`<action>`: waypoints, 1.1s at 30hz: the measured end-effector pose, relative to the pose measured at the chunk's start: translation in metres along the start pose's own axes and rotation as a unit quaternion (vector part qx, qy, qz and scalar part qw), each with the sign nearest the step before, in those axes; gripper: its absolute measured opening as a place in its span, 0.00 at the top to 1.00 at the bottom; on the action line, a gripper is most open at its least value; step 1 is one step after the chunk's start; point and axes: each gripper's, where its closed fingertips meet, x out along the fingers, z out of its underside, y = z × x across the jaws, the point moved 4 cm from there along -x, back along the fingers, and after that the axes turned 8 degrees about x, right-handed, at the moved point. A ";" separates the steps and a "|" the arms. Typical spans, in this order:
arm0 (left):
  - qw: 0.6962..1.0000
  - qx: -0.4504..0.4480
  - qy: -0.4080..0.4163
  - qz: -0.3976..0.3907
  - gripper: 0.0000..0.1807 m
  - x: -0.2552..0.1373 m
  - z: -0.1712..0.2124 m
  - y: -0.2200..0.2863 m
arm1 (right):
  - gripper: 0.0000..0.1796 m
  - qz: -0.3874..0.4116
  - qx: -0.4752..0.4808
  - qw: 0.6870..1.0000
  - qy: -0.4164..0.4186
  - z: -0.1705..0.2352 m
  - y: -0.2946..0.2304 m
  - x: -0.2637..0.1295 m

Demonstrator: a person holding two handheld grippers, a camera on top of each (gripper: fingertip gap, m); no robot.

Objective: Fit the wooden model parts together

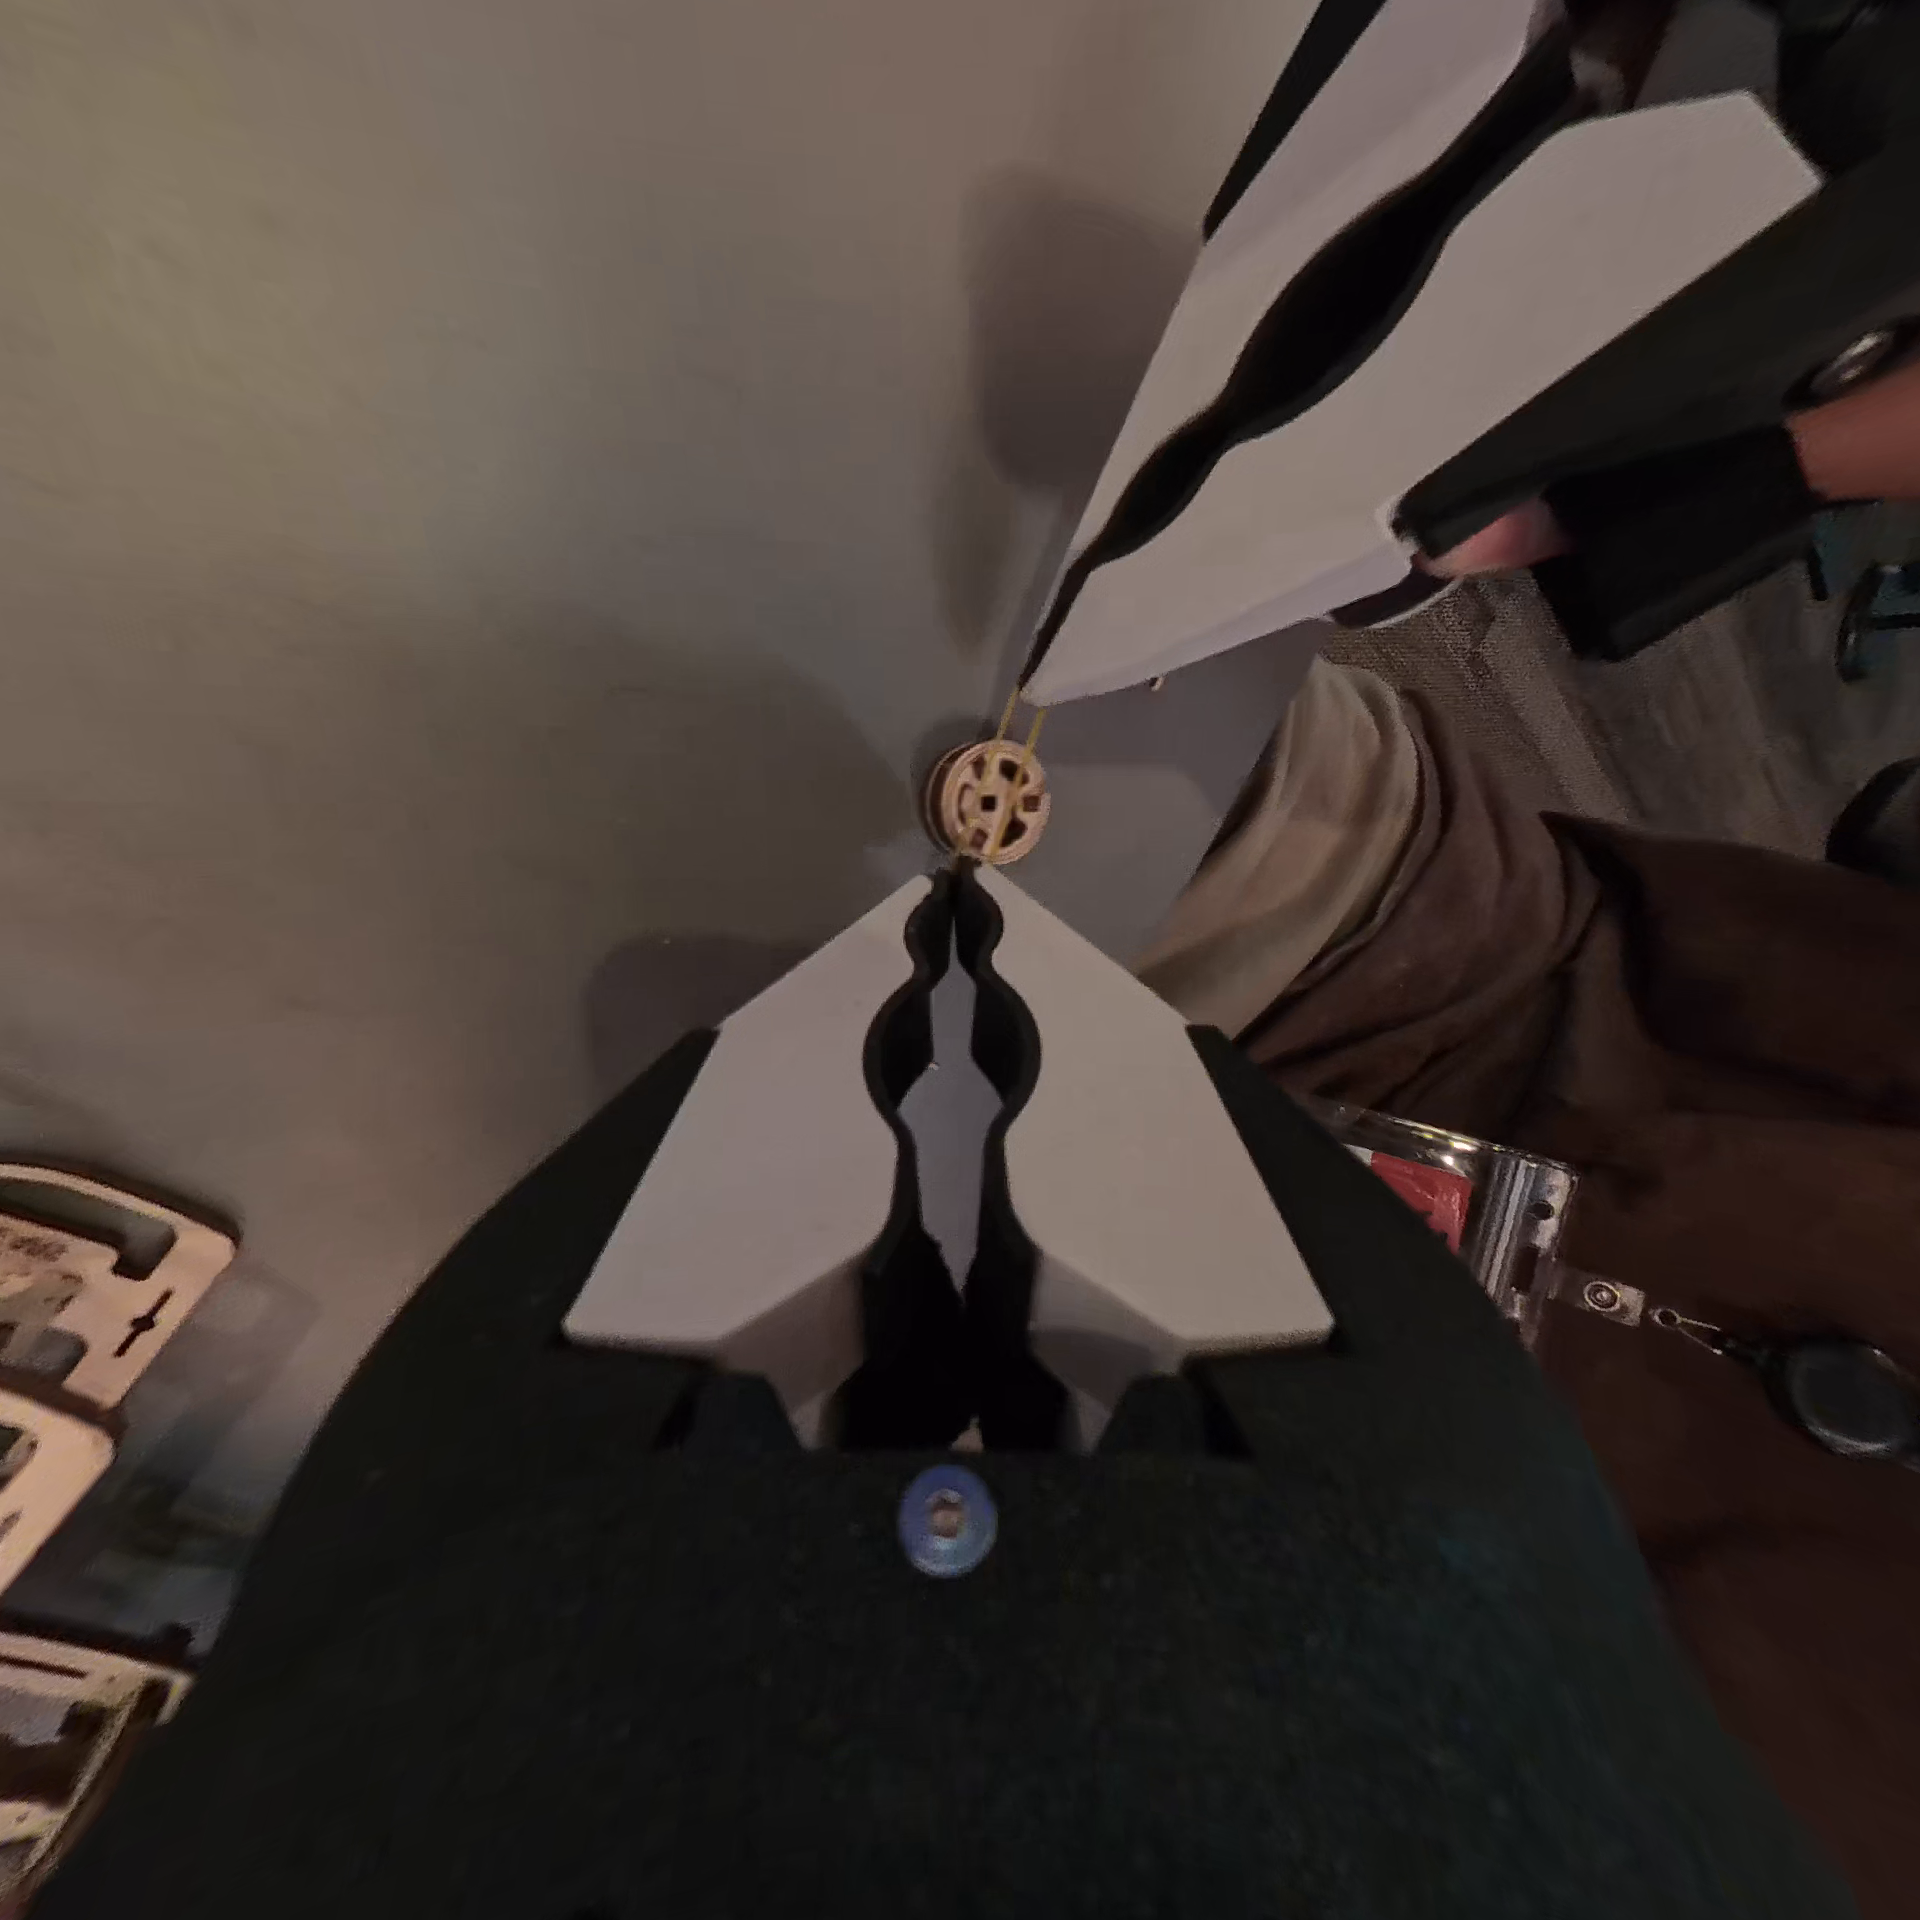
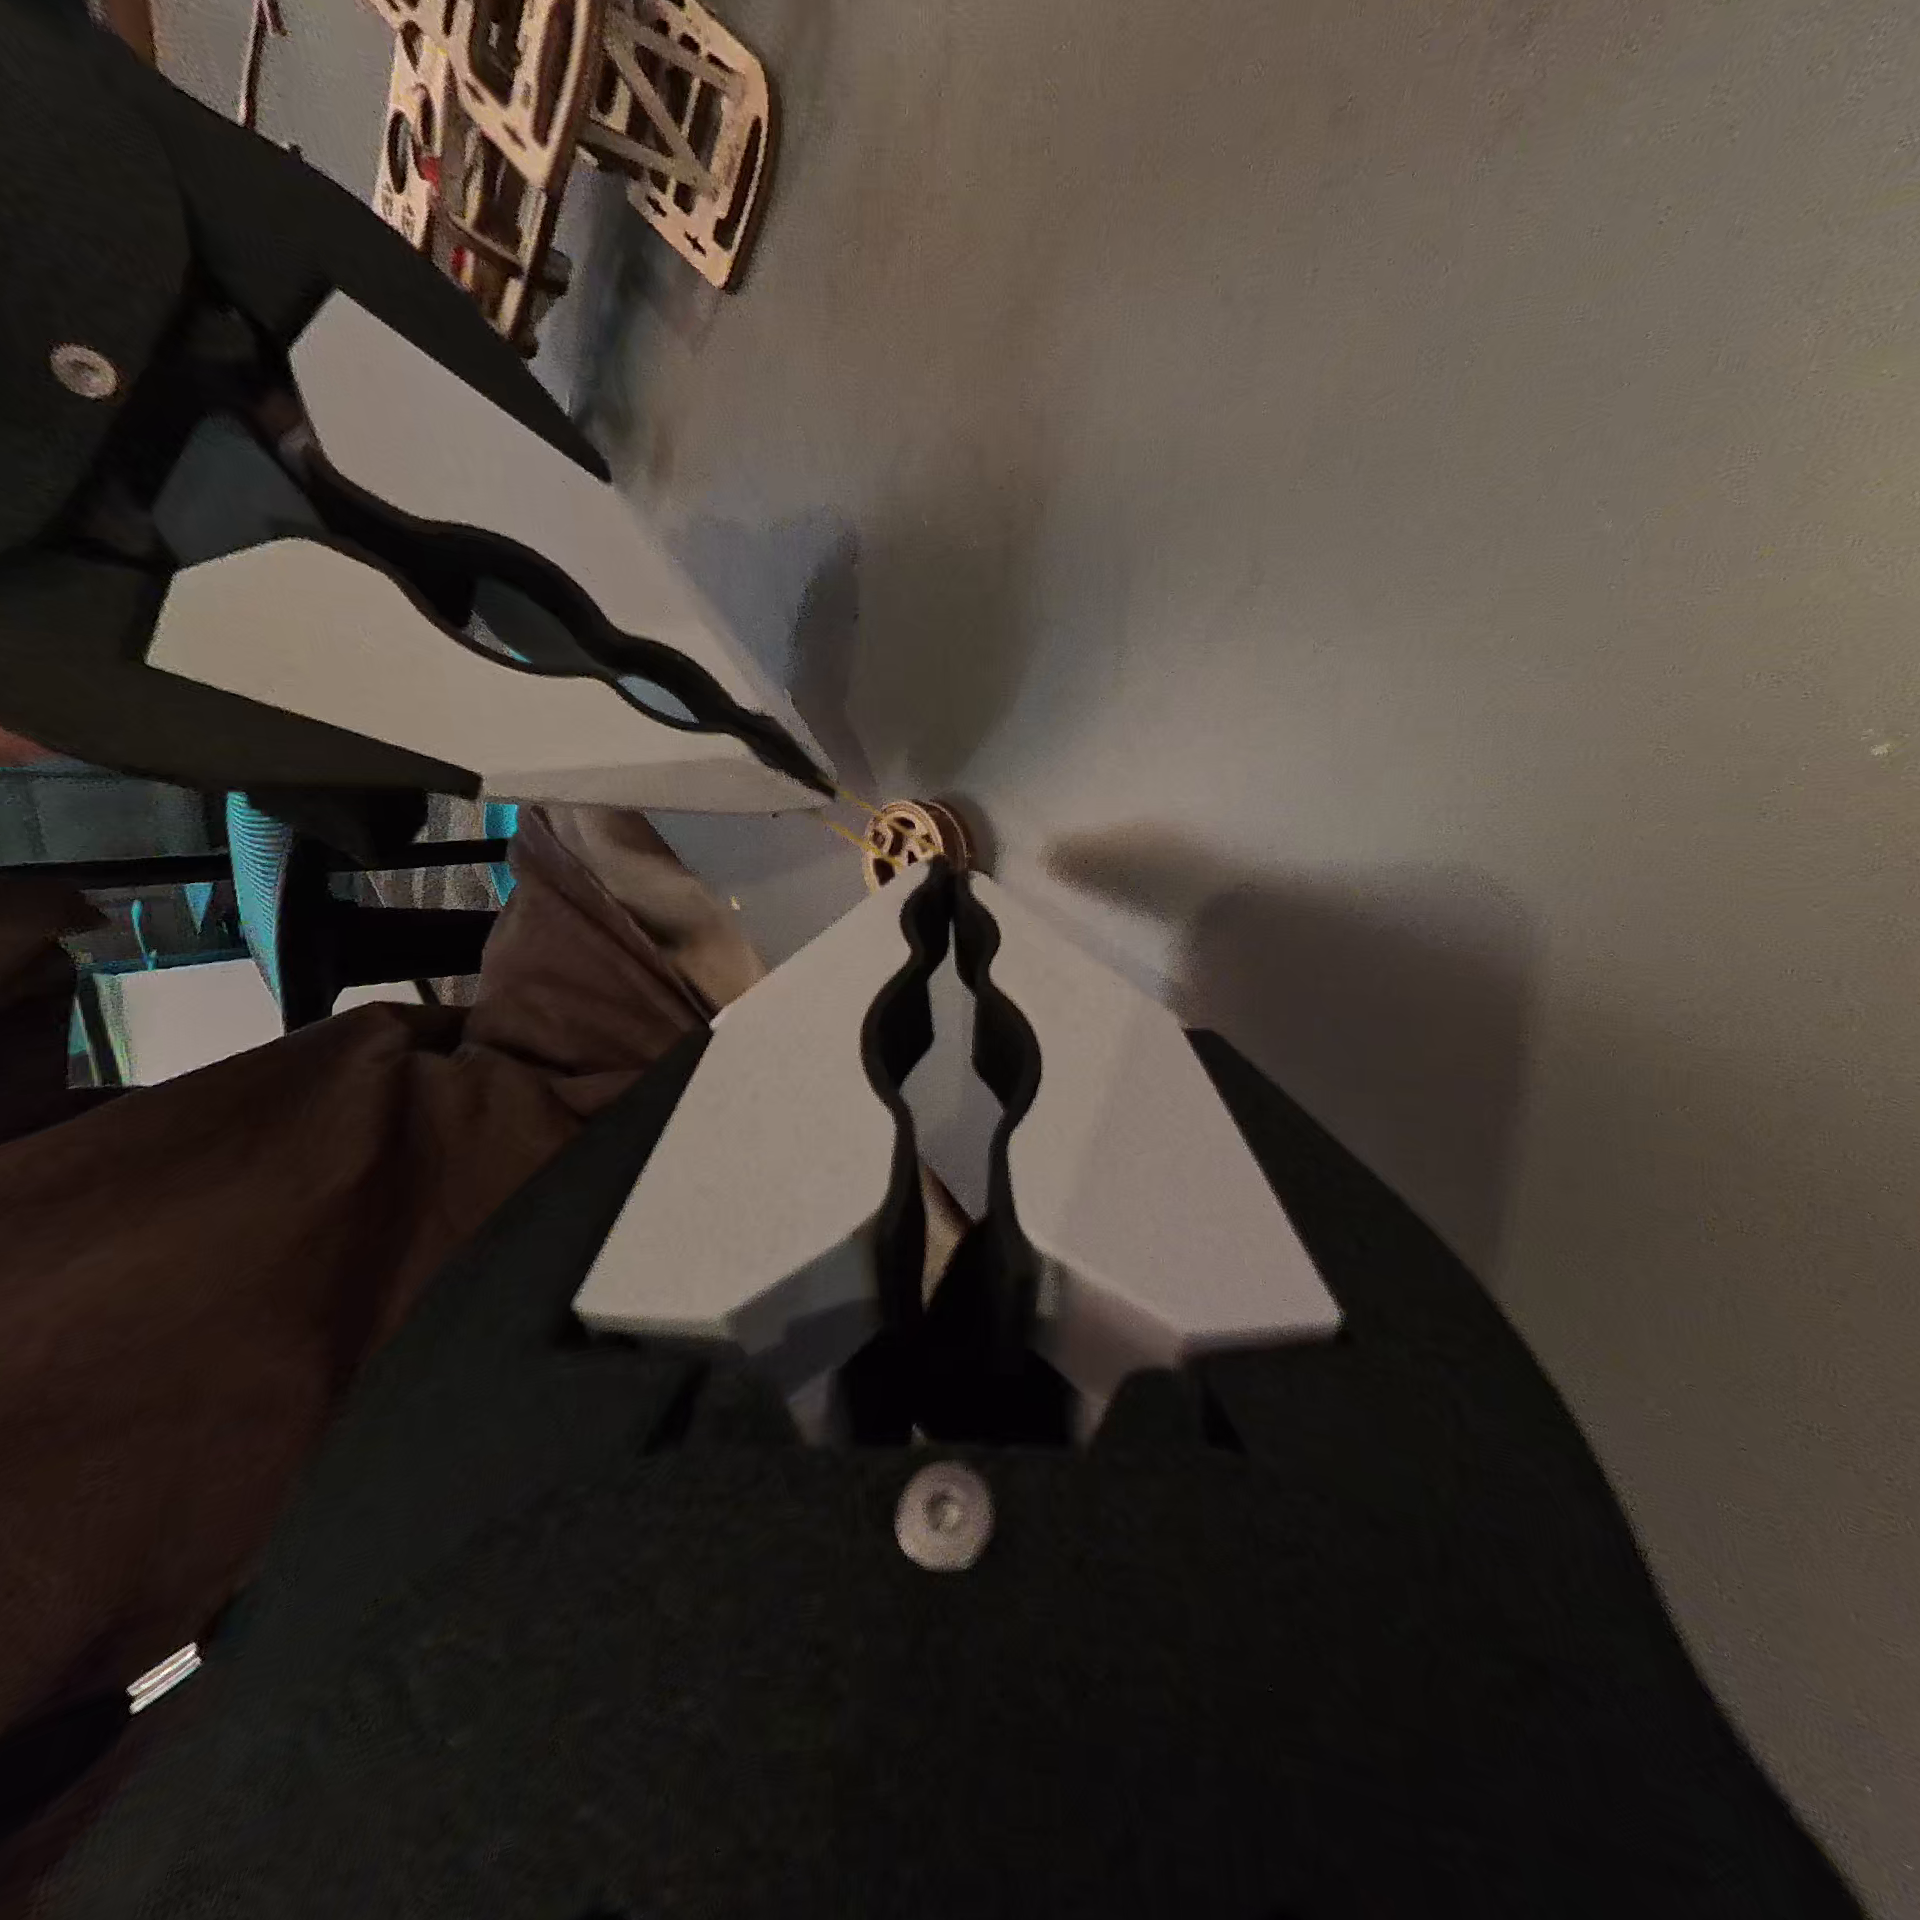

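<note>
We are pinching a yellow band (image 1: 1006, 727) between both closed grippers, left gripper (image 1: 956, 871) and right gripper (image 2: 940, 868); the wooden wheel (image 1: 989, 806) is sitting between their tips.

A plain grey bench (image 1: 468, 520) fills the upper left of the left wrist view. At lower right, a clear badge holder (image 1: 1455, 1226) and black retractable reel (image 1: 1855, 1397) lie against brown clothing (image 1: 1662, 1039).
</note>
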 end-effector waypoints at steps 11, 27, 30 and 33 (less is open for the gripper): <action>1.000 -0.021 -0.005 0.018 1.00 0.014 0.008 -0.003 | 1.00 -0.008 0.026 0.999 -0.017 0.009 0.007 0.008; 0.999 -0.031 0.039 -0.017 1.00 0.014 0.001 -0.012 | 1.00 -0.003 0.024 0.998 0.060 0.002 0.012 0.009; 0.997 -0.031 0.052 -0.037 1.00 0.014 -0.001 -0.014 | 1.00 0.004 0.021 0.997 0.078 -0.001 0.013 0.009; 0.997 -0.029 0.055 -0.048 1.00 0.014 0.000 -0.014 | 1.00 0.008 0.020 0.996 0.083 0.001 0.013 0.011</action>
